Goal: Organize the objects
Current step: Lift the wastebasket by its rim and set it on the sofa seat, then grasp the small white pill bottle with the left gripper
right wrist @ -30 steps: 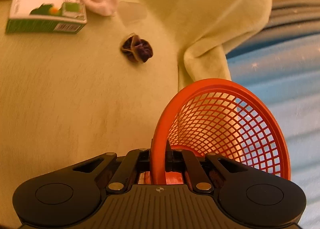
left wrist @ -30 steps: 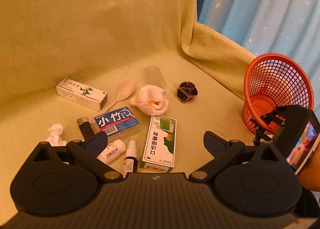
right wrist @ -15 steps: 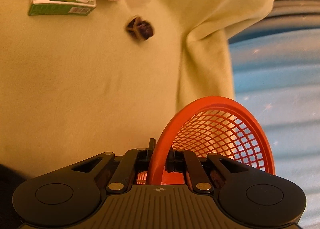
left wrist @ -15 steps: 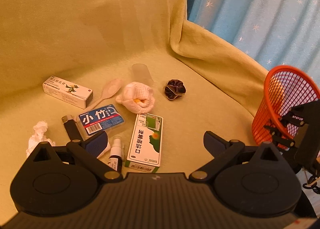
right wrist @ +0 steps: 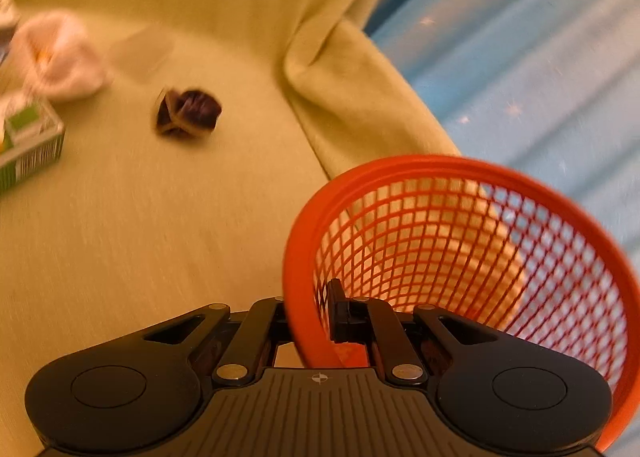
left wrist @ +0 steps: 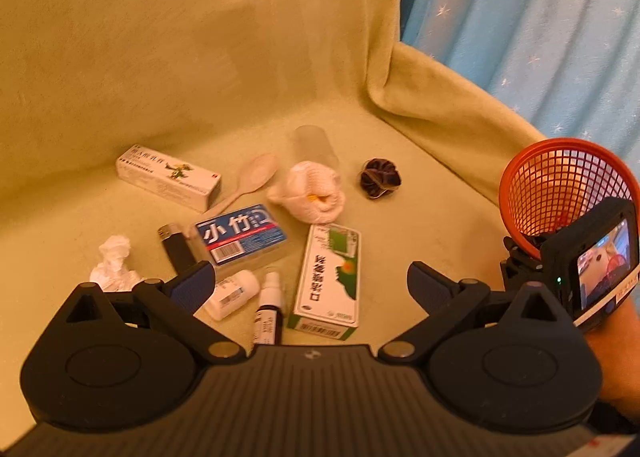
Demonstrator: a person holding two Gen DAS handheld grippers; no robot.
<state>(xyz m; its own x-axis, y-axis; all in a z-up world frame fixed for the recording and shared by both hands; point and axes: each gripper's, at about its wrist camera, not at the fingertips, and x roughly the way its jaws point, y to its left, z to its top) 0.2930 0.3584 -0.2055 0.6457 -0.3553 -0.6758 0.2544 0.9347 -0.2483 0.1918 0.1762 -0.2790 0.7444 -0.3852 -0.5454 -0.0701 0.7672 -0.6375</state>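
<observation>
3 boxes (left wrist: 169,177), 2 bottles (left wrist: 234,293) – 1 basket (left wrist: 560,185), 1 spoon (left wrist: 250,181), 1 scrunchie (left wrist: 379,178)

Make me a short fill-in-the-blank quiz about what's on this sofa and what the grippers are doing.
1. The right hand-held gripper is shut on the rim of the orange ____.
2. The left hand-held gripper holds ____.
3. The dark scrunchie lies beside the white ____.

Missing words: basket; nothing; sock

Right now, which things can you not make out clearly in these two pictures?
- Basket bottom: right view, the right tool covers it.
- Small bottles: left view, partly behind the left tool; labels too small.
- Green box: right view, cut by the left edge, blurred.
- Scrunchie: right view, blurred.
</observation>
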